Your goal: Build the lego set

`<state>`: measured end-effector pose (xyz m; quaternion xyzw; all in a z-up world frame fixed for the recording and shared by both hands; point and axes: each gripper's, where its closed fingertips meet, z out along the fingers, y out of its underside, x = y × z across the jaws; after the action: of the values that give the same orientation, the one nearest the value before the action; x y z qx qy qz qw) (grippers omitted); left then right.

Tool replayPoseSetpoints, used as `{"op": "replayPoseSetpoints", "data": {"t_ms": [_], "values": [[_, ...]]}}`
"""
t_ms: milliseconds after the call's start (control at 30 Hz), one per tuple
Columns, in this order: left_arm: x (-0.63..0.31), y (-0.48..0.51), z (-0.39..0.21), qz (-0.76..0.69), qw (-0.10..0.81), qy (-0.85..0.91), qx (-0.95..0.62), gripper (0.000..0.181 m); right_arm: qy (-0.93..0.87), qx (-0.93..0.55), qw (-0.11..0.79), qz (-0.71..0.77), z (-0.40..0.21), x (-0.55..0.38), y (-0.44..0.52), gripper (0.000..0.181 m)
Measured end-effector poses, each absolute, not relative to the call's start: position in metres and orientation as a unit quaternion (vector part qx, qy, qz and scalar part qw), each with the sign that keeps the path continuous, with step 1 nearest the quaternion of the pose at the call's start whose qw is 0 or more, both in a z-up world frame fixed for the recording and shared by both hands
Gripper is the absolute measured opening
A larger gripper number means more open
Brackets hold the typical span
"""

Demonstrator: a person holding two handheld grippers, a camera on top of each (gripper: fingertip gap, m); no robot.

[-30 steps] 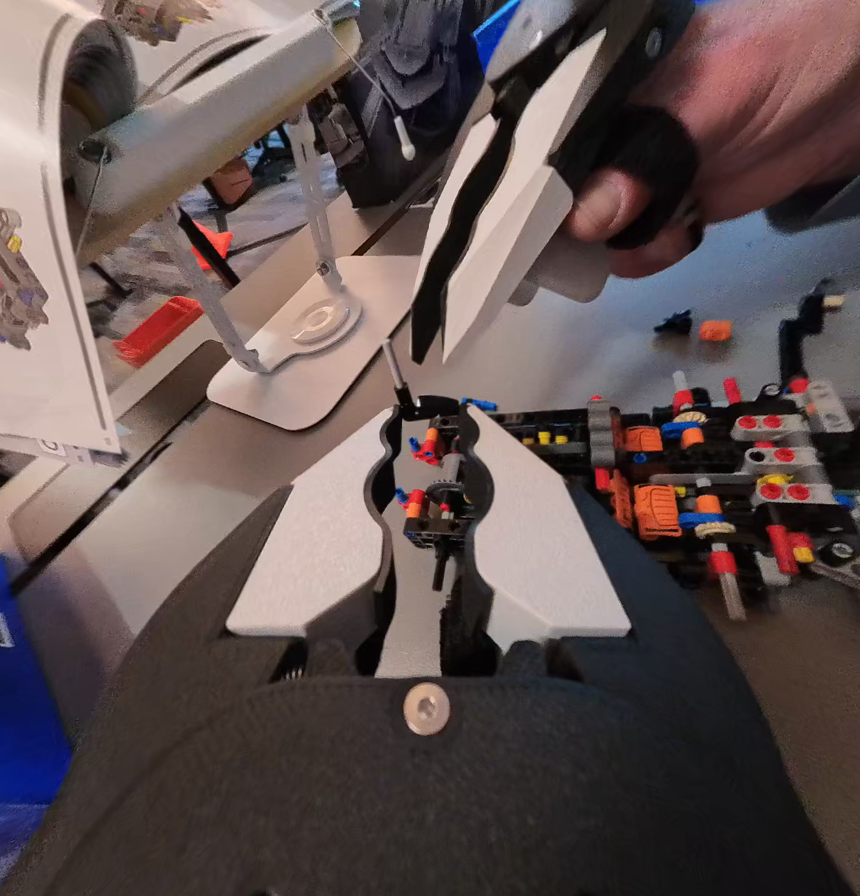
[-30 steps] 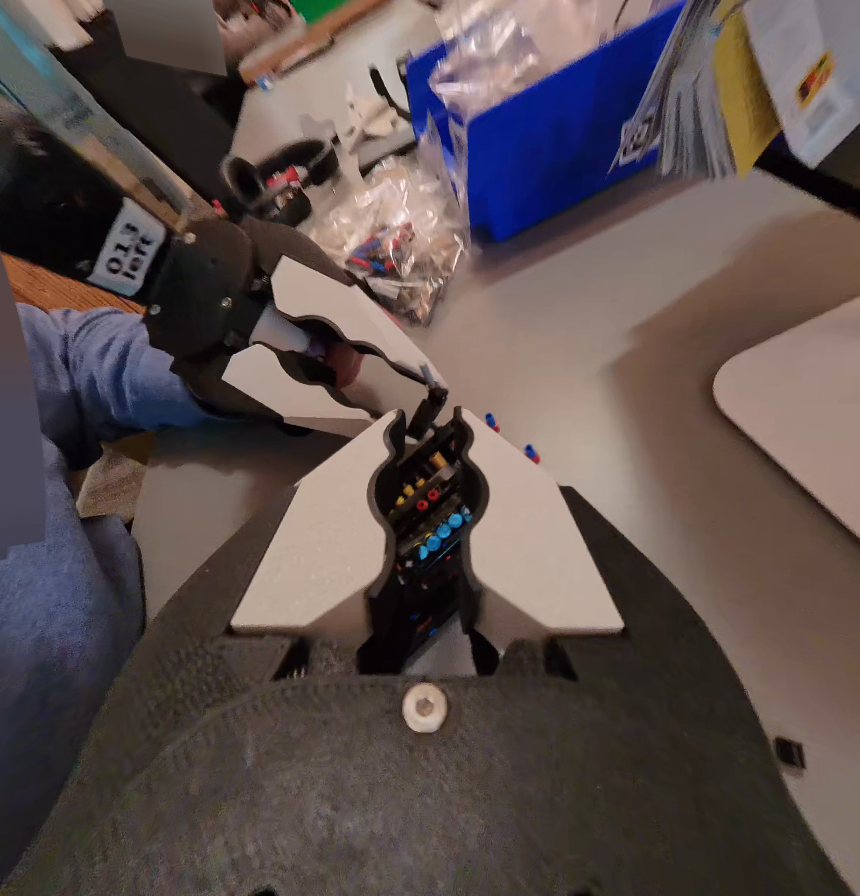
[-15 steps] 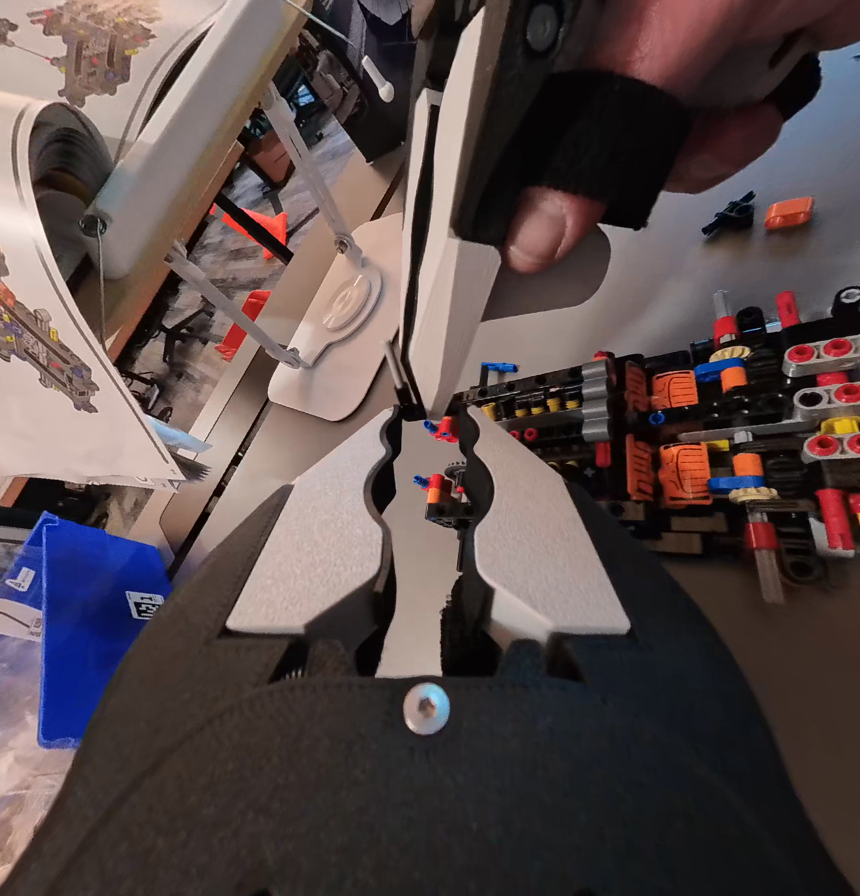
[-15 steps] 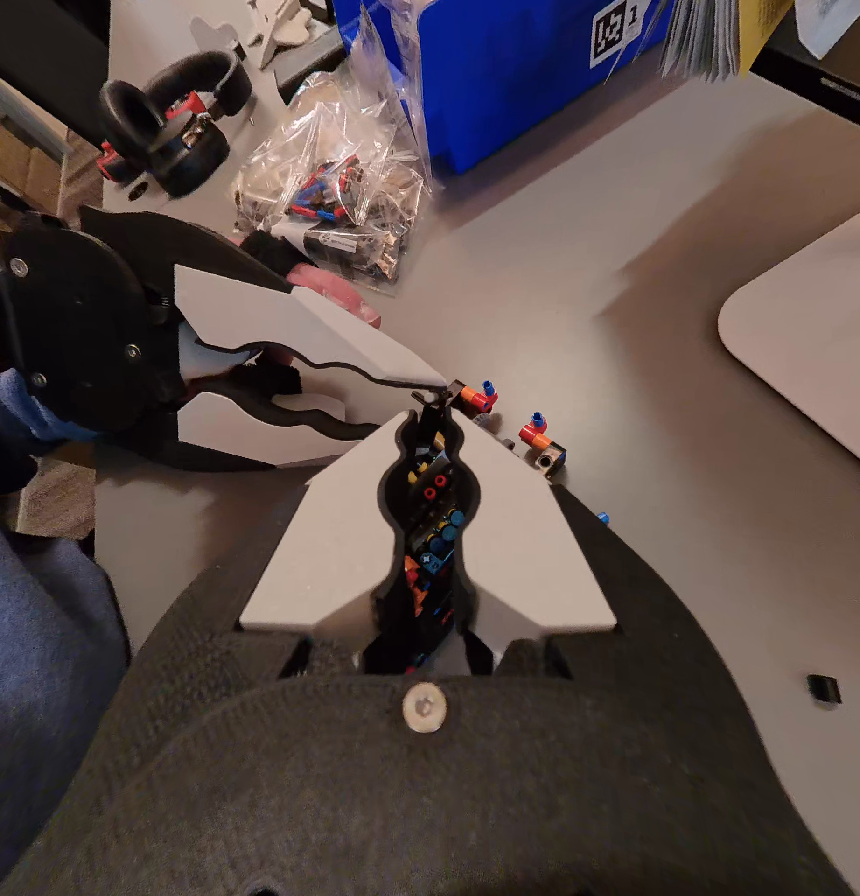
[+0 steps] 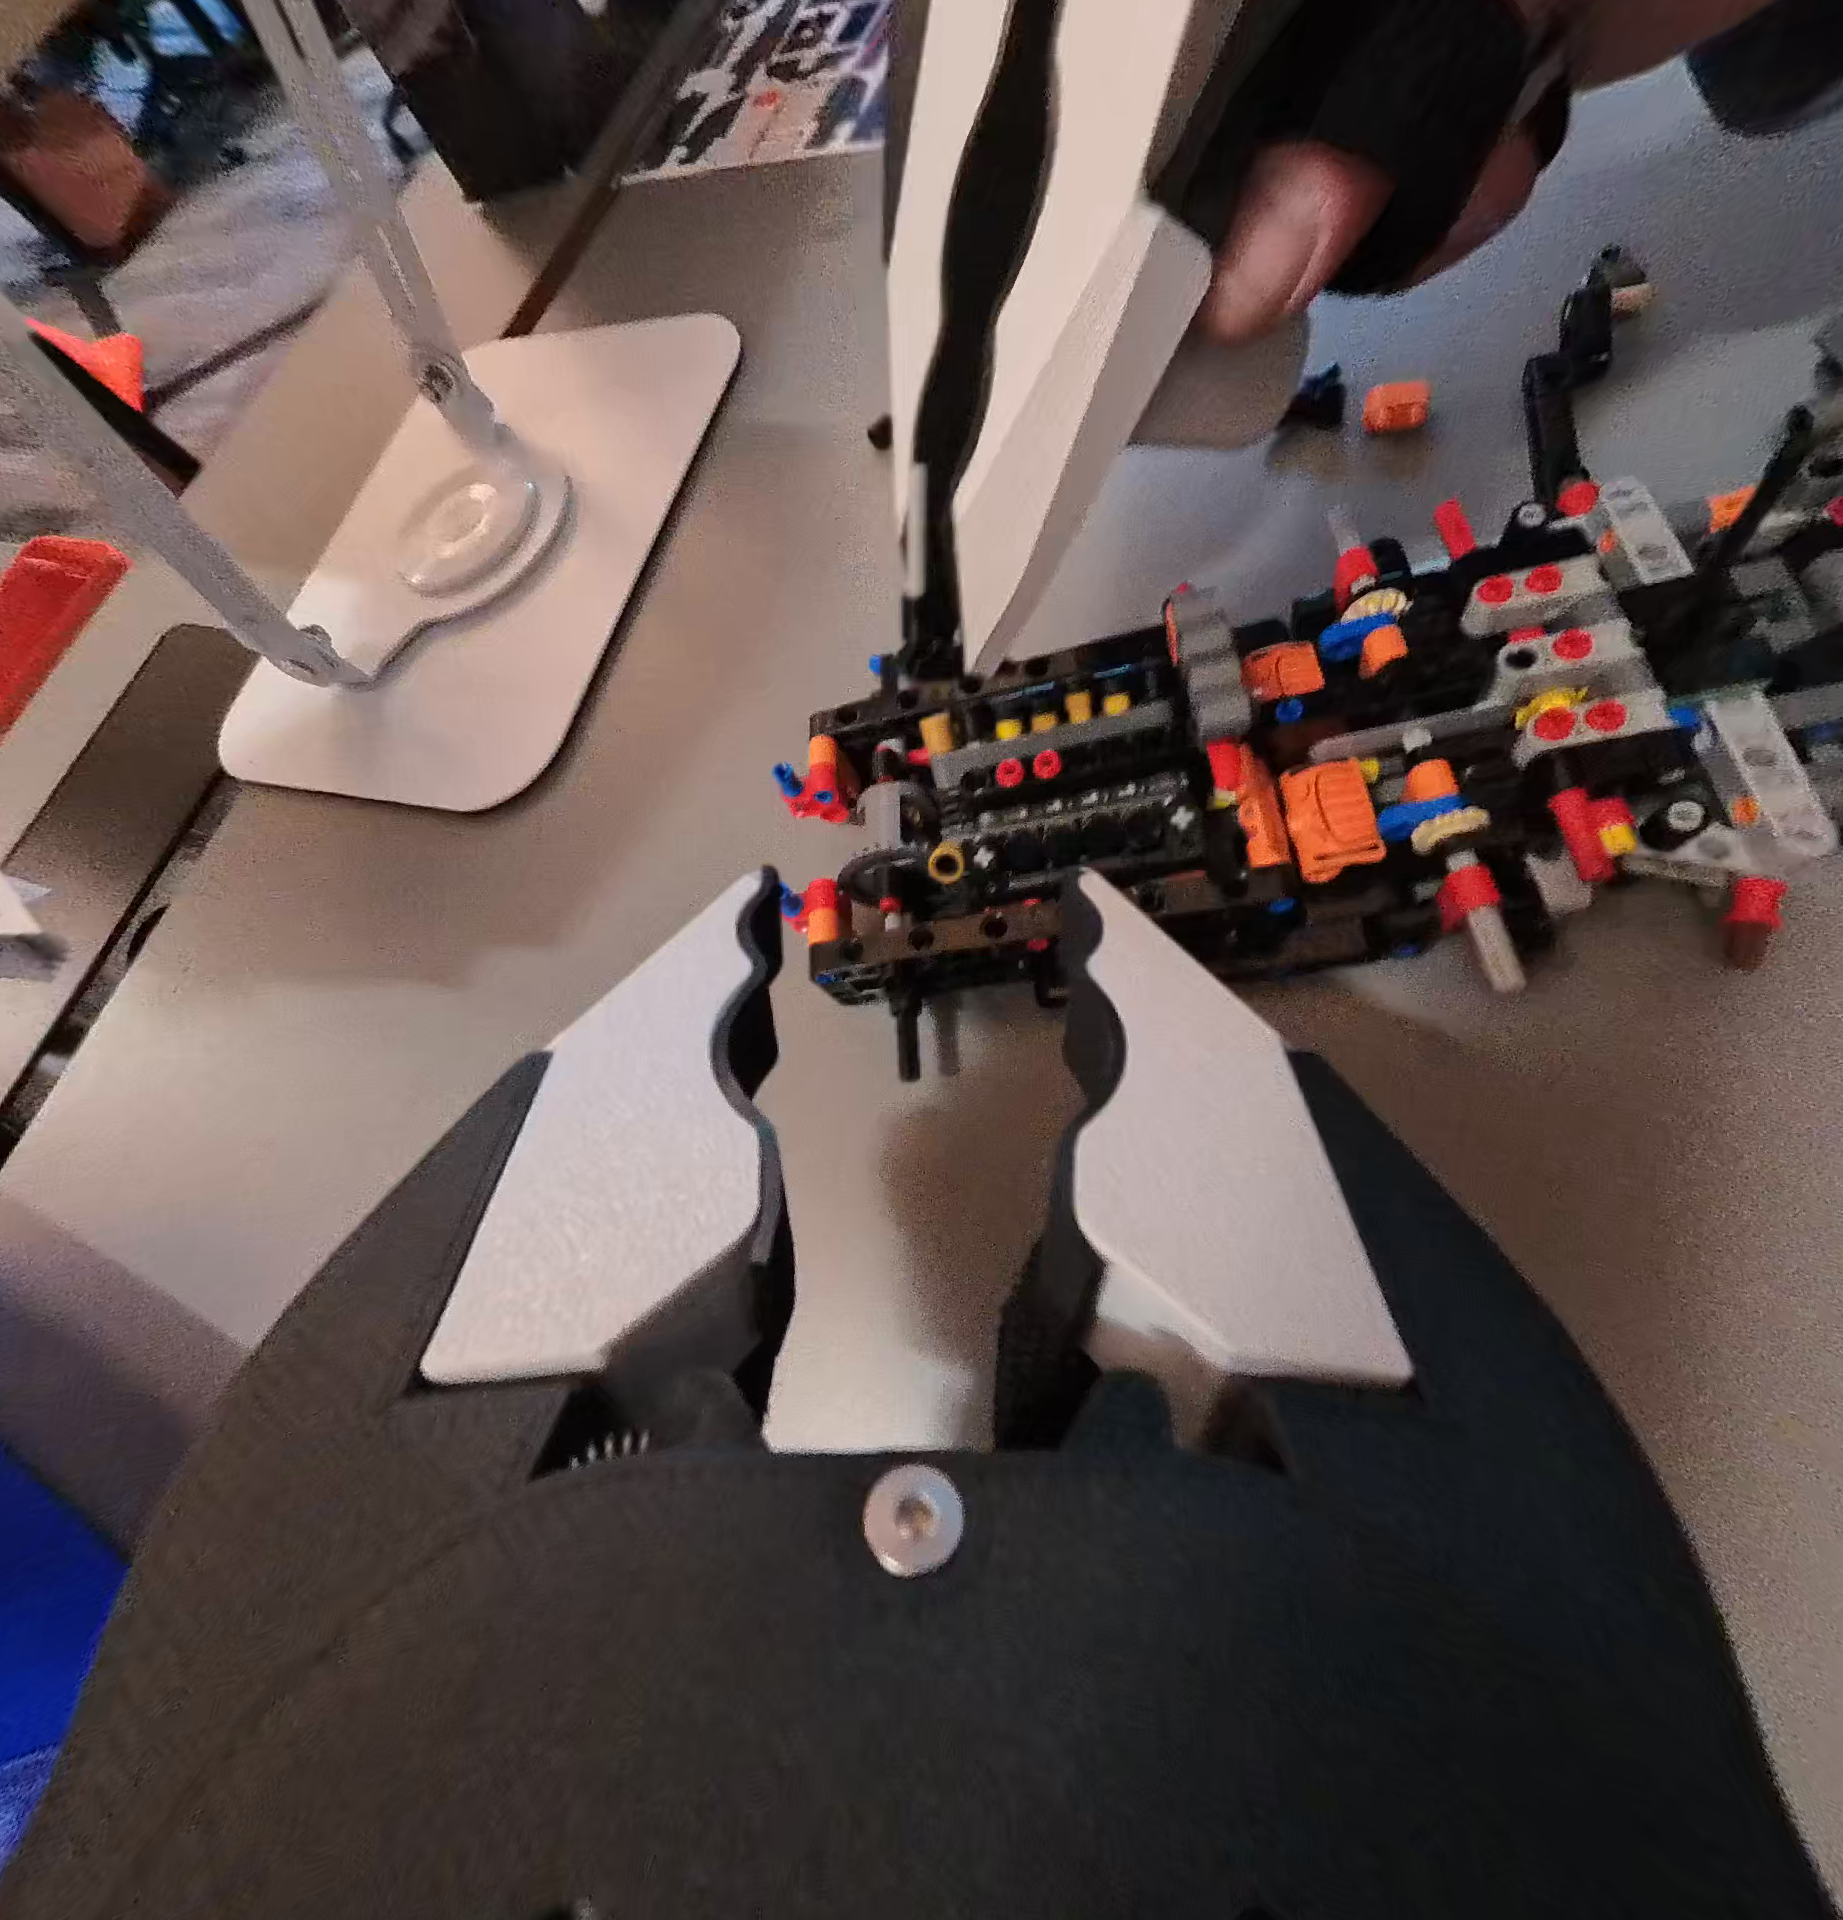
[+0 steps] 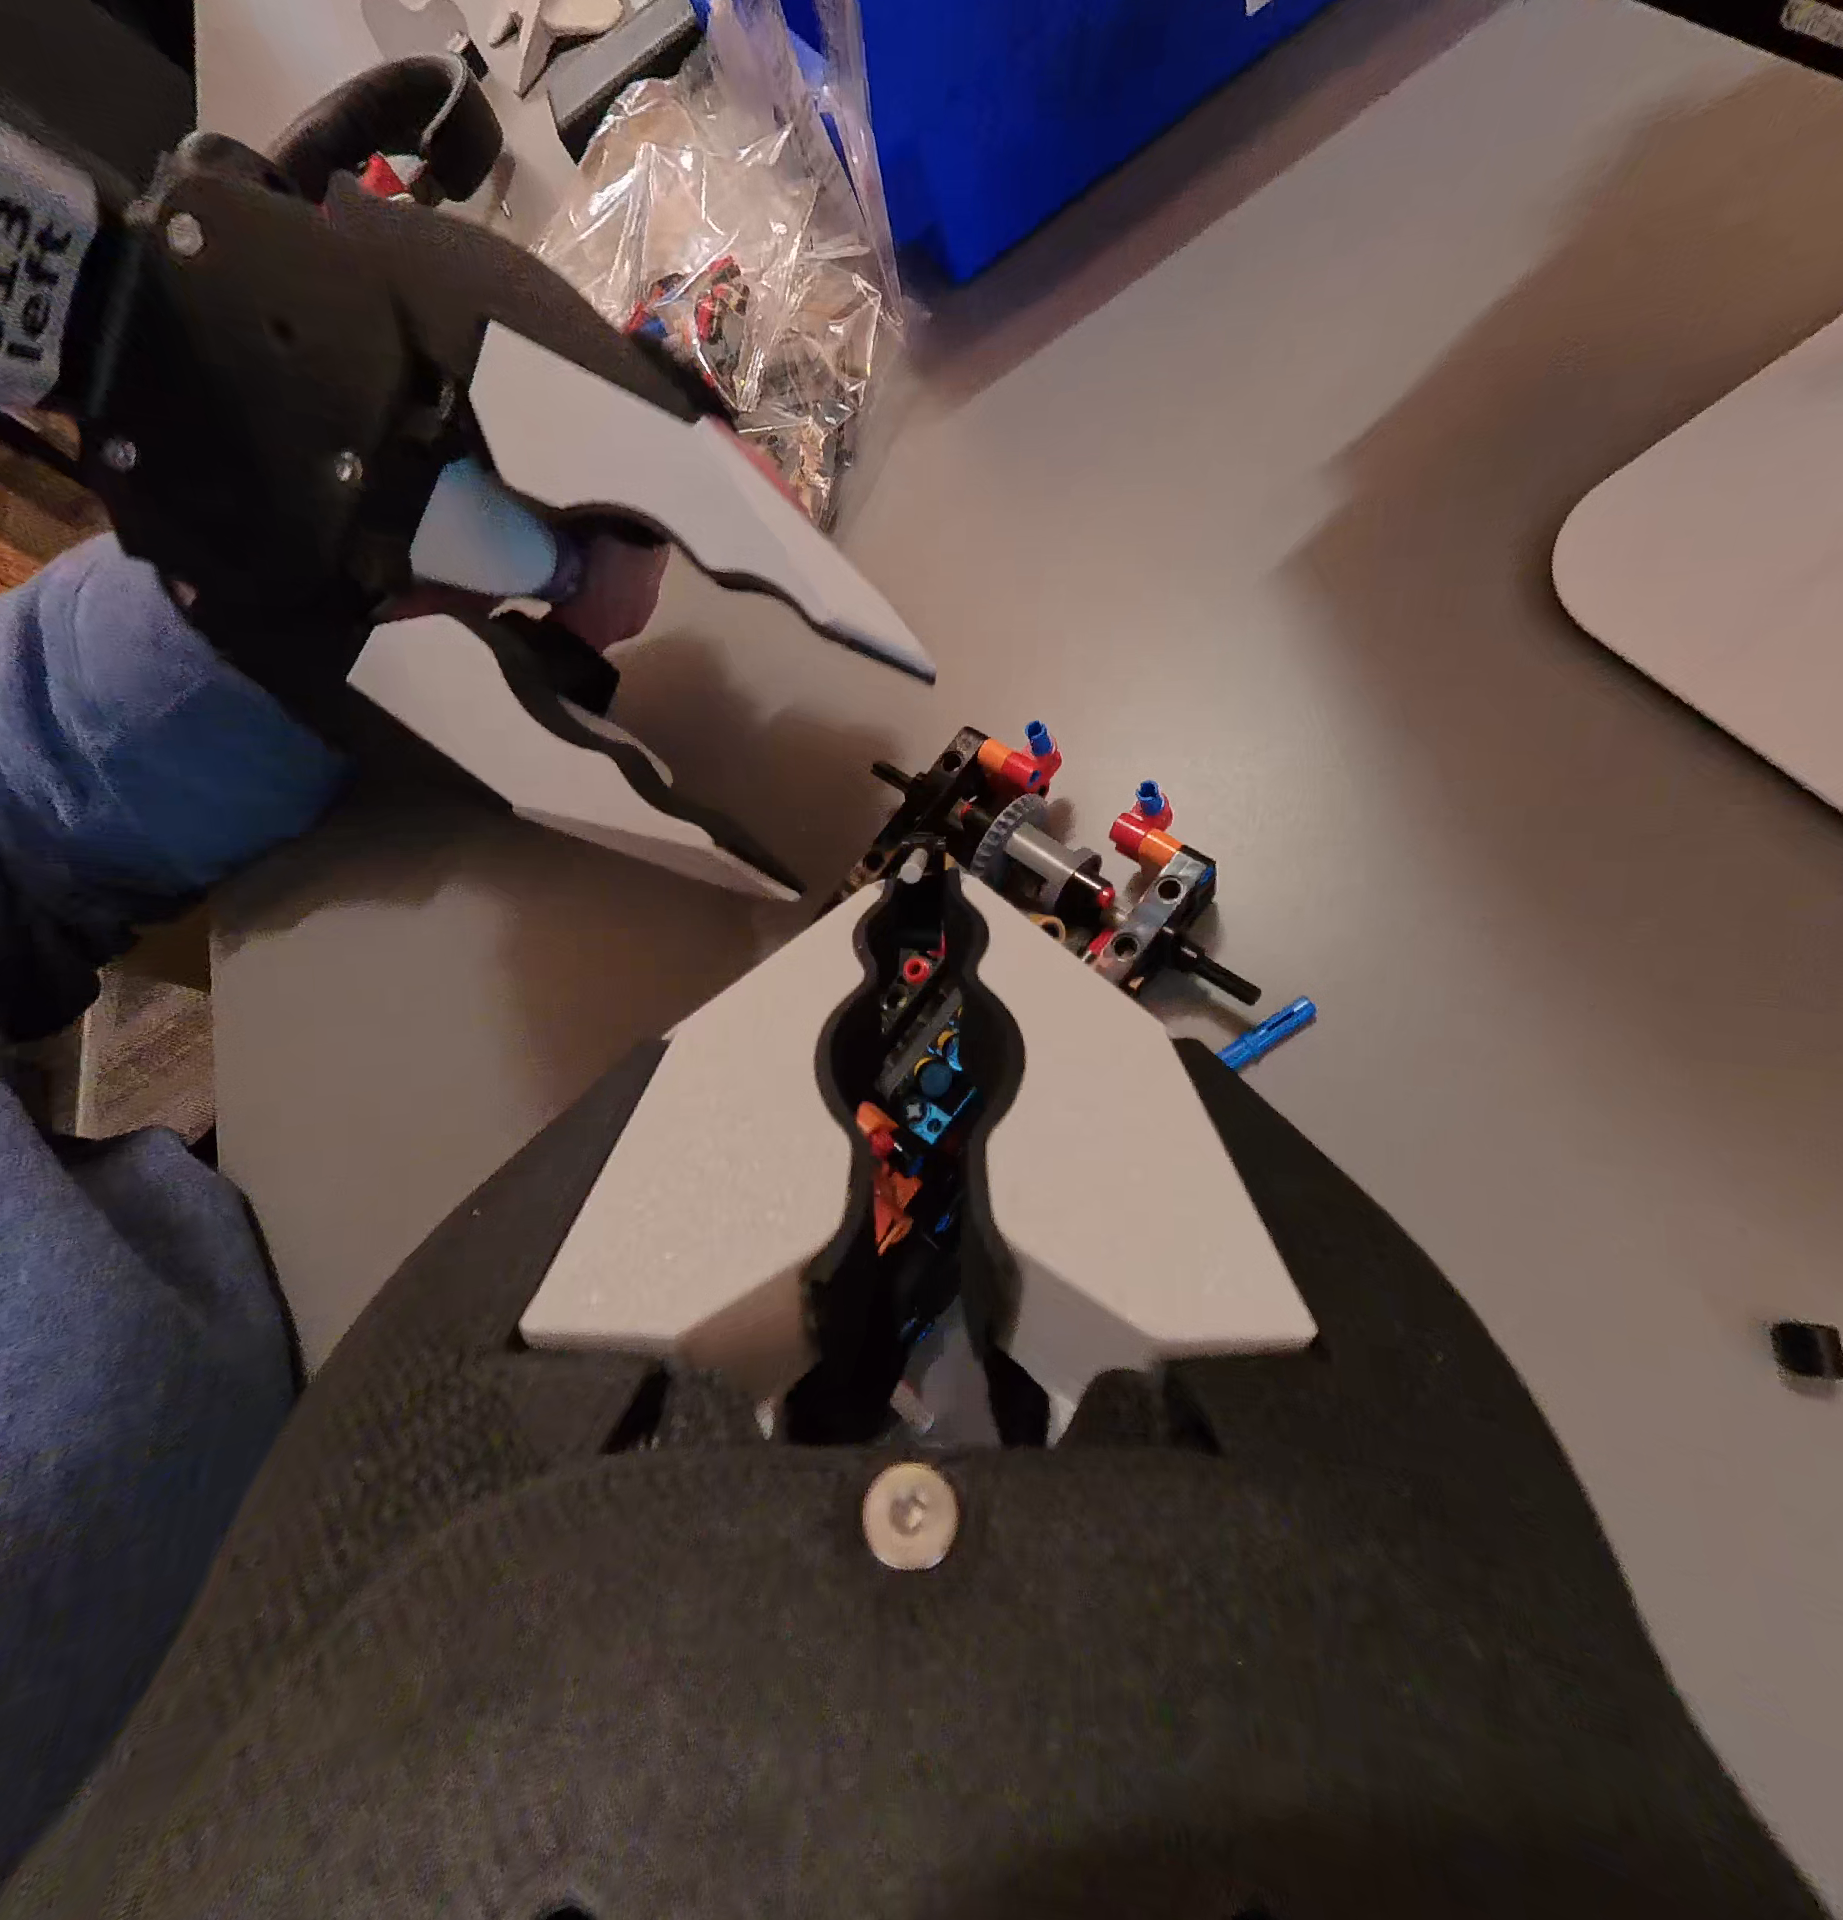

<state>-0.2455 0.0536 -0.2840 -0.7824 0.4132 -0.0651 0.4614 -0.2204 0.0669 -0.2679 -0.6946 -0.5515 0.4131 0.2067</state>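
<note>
Right now the left gripper point(image 5: 922, 914) stands with its jaws spread wide, empty, at the centre of the left wrist view, its tips just short of the near end of the lego chassis point(image 5: 1260, 790) lying on the grey table point(image 5: 429, 1039). From the upper middle of that frame the right gripper point(image 5: 938, 644) comes straight down, its jaws pinched together on a thin black axle point(image 5: 932, 582) at the model's far corner. A loose blue pin point(image 6: 1265, 1032) lies right of centre in the right wrist view.
</note>
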Motion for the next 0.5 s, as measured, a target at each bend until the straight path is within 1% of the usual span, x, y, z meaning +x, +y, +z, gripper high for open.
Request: {"op": "replayPoseSetpoints", "data": {"t_ms": [33,100,233,367,500], "values": [[-0.249,0.054,-0.284,-0.067,0.462,0.418,-0.779,0.055,-0.549,-0.696,0.206,0.415,-0.268,-0.219,0.067,0.004],[-0.249,0.054,-0.282,-0.079,0.468,0.427,-0.770,0.057,-0.543,-0.698,0.203,0.420,-0.269,-0.215,0.067,0.004],[-0.254,0.060,-0.303,-0.073,0.425,0.430,-0.793,0.078,-0.533,-0.701,0.201,0.428,-0.269,-0.208,0.066,0.004],[-0.254,0.061,-0.314,-0.097,0.406,0.419,-0.806,0.083,-0.528,-0.703,0.205,0.430,-0.270,-0.201,0.066,0.004],[-0.249,0.063,-0.317,-0.123,0.400,0.415,-0.808,0.082,-0.519,-0.710,0.212,0.426,-0.270,-0.194,0.068,0.004]]}}
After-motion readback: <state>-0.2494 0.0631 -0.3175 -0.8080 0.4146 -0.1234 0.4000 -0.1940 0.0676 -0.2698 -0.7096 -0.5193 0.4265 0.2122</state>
